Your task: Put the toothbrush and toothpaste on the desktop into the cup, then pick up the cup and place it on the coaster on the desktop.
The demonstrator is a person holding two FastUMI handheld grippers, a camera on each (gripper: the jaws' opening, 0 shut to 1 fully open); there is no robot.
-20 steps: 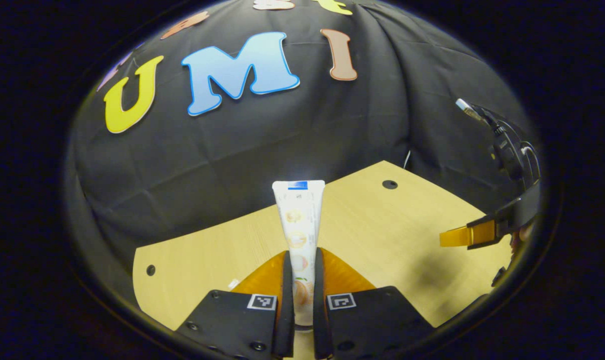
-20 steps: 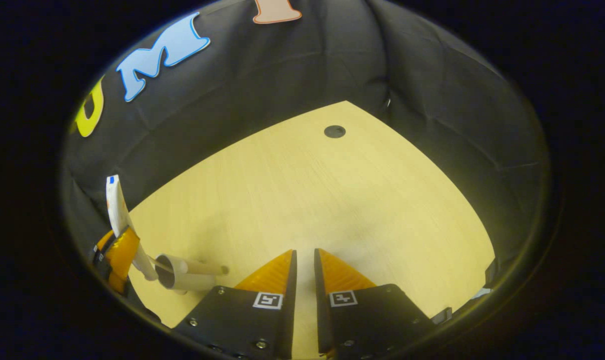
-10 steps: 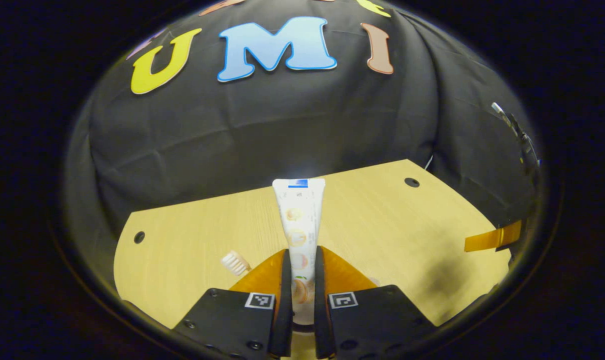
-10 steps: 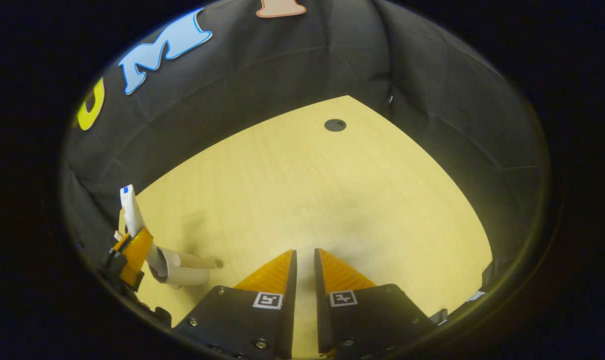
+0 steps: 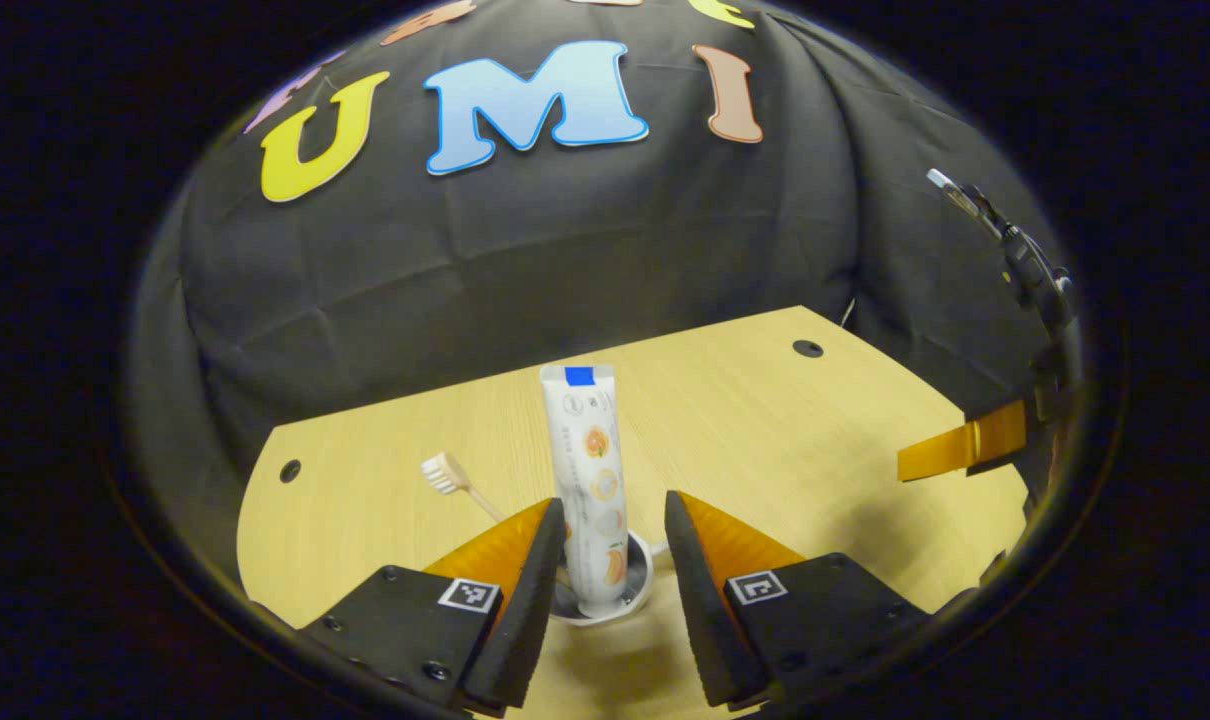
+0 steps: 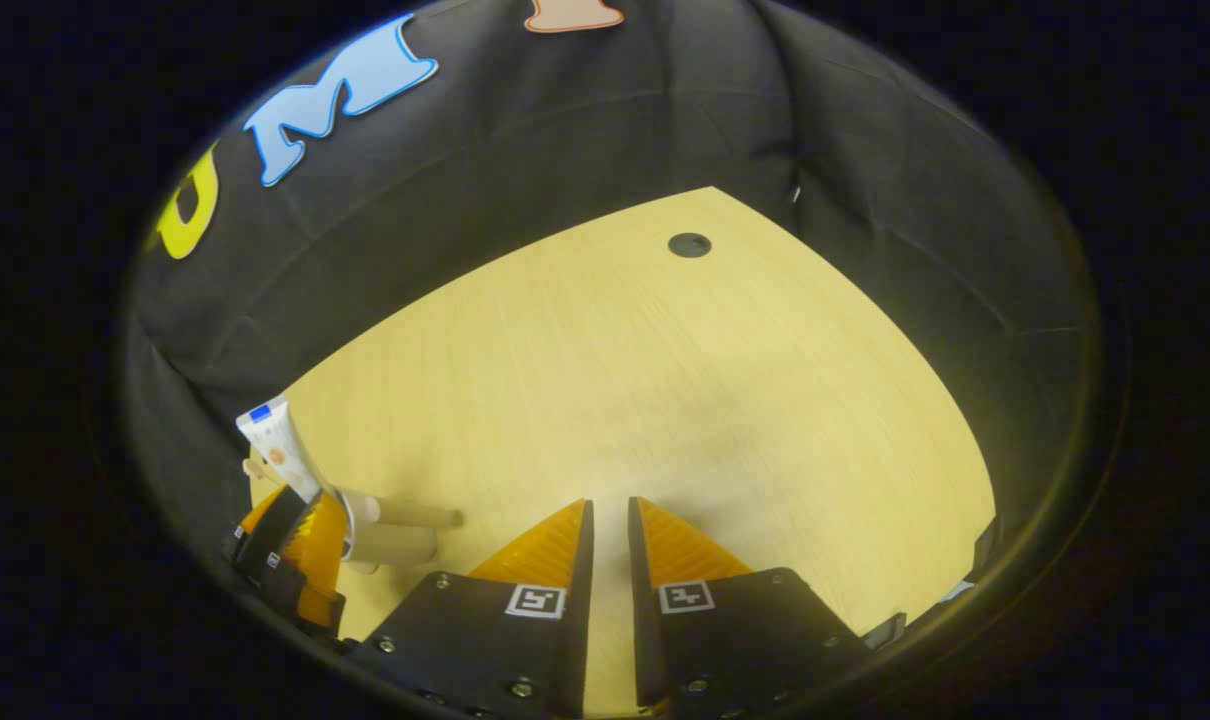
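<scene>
With the left gripper (image 5: 610,520) spread apart around the standing toothpaste (image 5: 587,470), the light, top-heavy cup (image 5: 605,600) is best gripped low across its rigid wall.

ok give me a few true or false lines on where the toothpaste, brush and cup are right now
1. The toothpaste stands upright in the cup. True.
2. The left gripper is clamped on the toothpaste. False: its jaws are spread, with a gap on each side of the tube.
3. The toothbrush is in the cup, bristle end up. True.
4. The right gripper holds the cup. False: its jaws are nearly closed on nothing, over the bare desk, and the cup sits off to its left.
5. The cup sits on a coaster. False: it stands on the bare desk.
</scene>
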